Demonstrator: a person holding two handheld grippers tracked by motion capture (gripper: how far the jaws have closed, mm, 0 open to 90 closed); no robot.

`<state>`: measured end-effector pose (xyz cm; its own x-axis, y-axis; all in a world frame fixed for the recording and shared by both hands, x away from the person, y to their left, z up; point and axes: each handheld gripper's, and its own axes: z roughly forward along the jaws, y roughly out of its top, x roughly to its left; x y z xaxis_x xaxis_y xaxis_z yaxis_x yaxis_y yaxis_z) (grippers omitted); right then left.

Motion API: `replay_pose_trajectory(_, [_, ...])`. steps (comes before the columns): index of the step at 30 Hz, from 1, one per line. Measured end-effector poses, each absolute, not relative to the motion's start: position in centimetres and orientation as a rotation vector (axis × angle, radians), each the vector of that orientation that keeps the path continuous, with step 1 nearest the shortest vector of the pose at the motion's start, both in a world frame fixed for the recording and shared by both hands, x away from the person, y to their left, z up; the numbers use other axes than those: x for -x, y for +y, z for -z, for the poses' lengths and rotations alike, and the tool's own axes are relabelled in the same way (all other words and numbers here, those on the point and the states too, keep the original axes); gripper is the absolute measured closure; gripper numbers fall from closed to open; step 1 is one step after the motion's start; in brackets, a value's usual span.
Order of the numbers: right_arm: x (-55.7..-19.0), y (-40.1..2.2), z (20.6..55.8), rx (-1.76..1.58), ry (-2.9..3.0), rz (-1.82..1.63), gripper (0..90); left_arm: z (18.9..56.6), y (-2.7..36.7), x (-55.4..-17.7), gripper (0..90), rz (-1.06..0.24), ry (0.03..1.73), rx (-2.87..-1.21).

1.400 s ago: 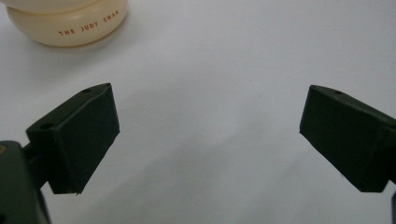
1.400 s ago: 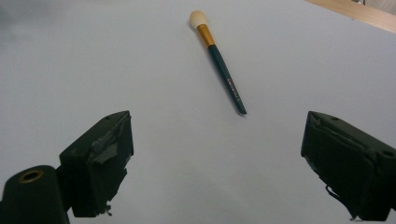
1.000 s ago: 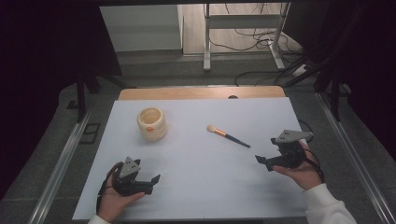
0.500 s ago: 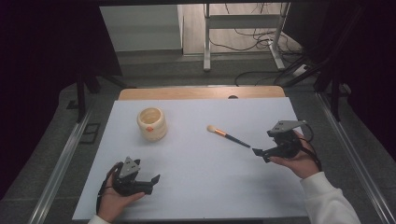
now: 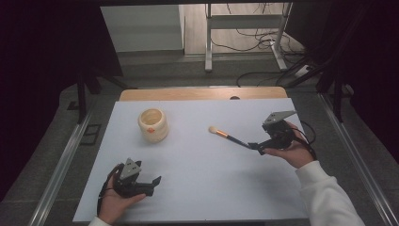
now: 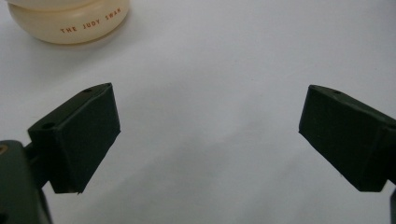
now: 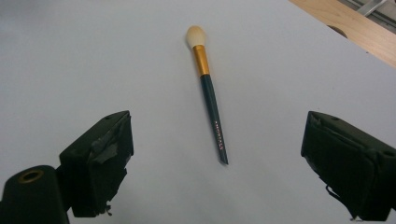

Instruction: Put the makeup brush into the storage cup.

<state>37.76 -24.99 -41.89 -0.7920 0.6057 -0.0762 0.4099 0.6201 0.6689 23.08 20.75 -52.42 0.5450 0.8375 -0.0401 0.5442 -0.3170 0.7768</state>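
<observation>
White counter [image 5: 197, 188] carries a makeup brush [image 7: 211, 100] lying flat just ahead of the wide-open right gripper [image 7: 219, 163], handle tip between its jaws, so closing too high could skid the thin handle away, while the left gripper [image 6: 210, 135] rests open, empty.

Brush [image 7: 211, 100]: cream bristles, gold ferrule, dark teal handle. Cup [image 5: 153, 125]: cream, orange lettering.
</observation>
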Motion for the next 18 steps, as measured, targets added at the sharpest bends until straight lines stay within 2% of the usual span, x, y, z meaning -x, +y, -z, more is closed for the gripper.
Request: replay_pose_trajectory(18, [-40.7,-23.5,42.4,-0.828,2.594,-0.905,10.4,52.5,20.7,-23.1,6.3,-0.482,1.114,-2.014])
